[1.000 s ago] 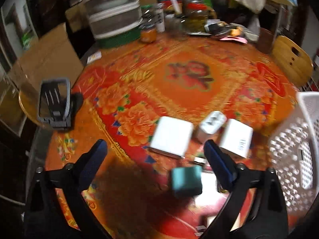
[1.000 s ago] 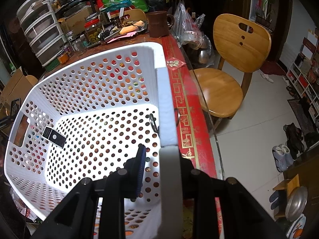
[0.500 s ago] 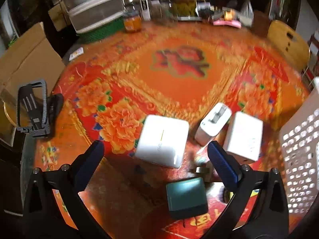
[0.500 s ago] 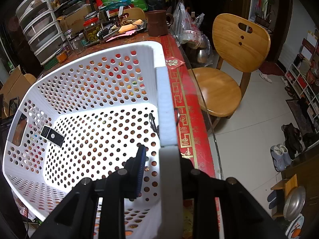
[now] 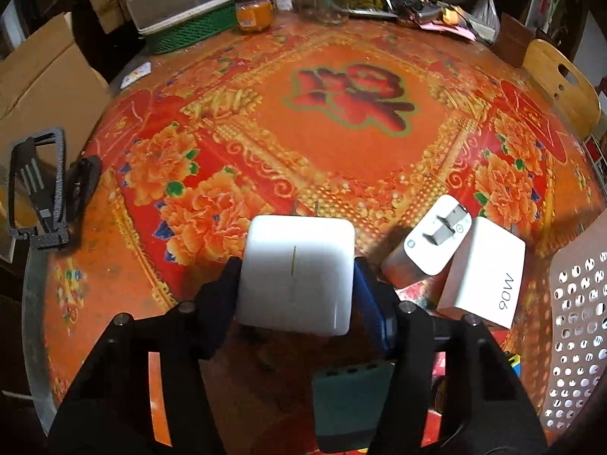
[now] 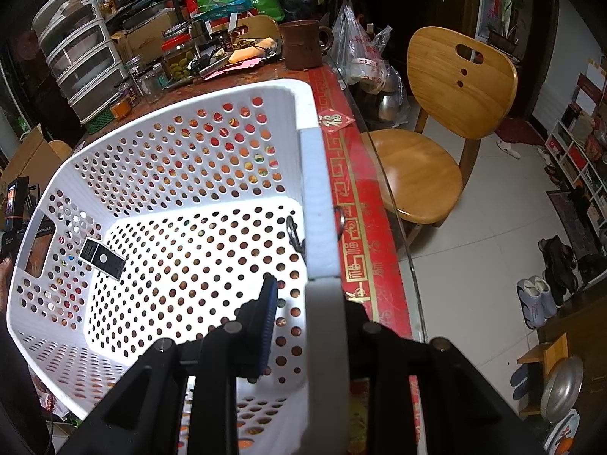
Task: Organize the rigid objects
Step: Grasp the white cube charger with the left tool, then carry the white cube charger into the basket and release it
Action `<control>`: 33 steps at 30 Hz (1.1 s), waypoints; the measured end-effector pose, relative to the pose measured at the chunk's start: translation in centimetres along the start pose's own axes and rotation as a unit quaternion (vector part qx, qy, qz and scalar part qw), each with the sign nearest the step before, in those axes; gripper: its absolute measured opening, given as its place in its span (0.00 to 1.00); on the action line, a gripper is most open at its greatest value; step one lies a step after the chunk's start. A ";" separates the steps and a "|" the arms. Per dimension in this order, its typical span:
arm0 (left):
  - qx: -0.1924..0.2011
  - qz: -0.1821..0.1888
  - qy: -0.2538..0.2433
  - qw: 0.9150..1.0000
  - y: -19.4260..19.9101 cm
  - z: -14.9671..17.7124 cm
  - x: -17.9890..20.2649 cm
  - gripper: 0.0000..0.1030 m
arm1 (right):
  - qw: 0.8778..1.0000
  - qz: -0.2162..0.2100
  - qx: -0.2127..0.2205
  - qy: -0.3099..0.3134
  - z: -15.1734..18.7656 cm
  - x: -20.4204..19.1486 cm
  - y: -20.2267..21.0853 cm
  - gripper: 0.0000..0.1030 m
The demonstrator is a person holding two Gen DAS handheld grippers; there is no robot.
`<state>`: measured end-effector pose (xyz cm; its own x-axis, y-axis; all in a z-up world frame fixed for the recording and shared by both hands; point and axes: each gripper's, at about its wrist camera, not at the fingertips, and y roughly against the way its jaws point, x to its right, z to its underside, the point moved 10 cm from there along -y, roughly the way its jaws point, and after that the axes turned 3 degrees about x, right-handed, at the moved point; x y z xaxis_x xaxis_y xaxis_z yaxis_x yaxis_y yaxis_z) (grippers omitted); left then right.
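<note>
Starting at the far left of the left wrist view, a black phone stand point(image 5: 36, 193) sits at the edge of the round table point(image 5: 341, 151), which is covered with a red and orange flowered cloth. More to the right, the left gripper point(image 5: 296, 284) is closed on a flat white square adapter point(image 5: 296, 273); one finger presses each of its two sides, and two metal prongs show at its far edge. Just below it, near the right finger, a dark teal block point(image 5: 351, 402) lies on the cloth. Right of the adapter a small white plug point(image 5: 428, 242) leans against a white charger point(image 5: 481, 276) marked 90W, and they touch each other. At the right border is the white perforated basket point(image 5: 576, 322). In the right wrist view, the right gripper point(image 6: 303, 314) holds the basket's rim point(image 6: 316, 204) between its narrow fingers. Inside the basket a small black card point(image 6: 101, 258) lies near its left wall. Beside the table stands a wooden chair point(image 6: 447, 113).
</note>
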<state>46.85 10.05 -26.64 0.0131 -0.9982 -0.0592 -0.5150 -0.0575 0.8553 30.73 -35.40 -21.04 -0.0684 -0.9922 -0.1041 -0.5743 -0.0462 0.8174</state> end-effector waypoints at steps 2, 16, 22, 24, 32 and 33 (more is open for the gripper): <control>0.009 -0.001 0.009 1.000 0.7 -0.1 -0.5 0.53 | 1.000 0.000 0.000 0.000 0.0 0.0 0.0 0.24; 0.093 -0.005 0.002 0.996 11.4 -1.7 -0.7 0.53 | 1.000 -0.002 0.001 0.000 -0.2 0.1 0.0 0.24; 0.121 0.044 -0.050 0.990 18.8 -2.1 6.9 0.53 | 1.000 0.001 0.000 0.003 -0.3 0.1 0.0 0.24; 0.120 0.062 -0.071 0.988 20.8 -1.9 10.3 0.53 | 1.000 0.001 -0.001 0.004 -0.2 0.1 0.0 0.24; 0.089 0.095 -0.155 0.979 22.3 -0.7 21.9 0.53 | 1.000 0.001 -0.001 0.004 -0.1 0.1 -0.1 0.24; 0.082 0.095 -0.162 0.979 22.0 -0.5 23.1 0.53 | 1.000 0.001 -0.001 0.004 -0.1 0.1 -0.1 0.24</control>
<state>36.31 -14.25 -8.95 -0.3550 -0.9304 -0.0910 -0.6128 0.1581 0.7742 30.86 -35.55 -21.05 -0.0624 -0.9932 -0.0987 -0.5725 -0.0454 0.8186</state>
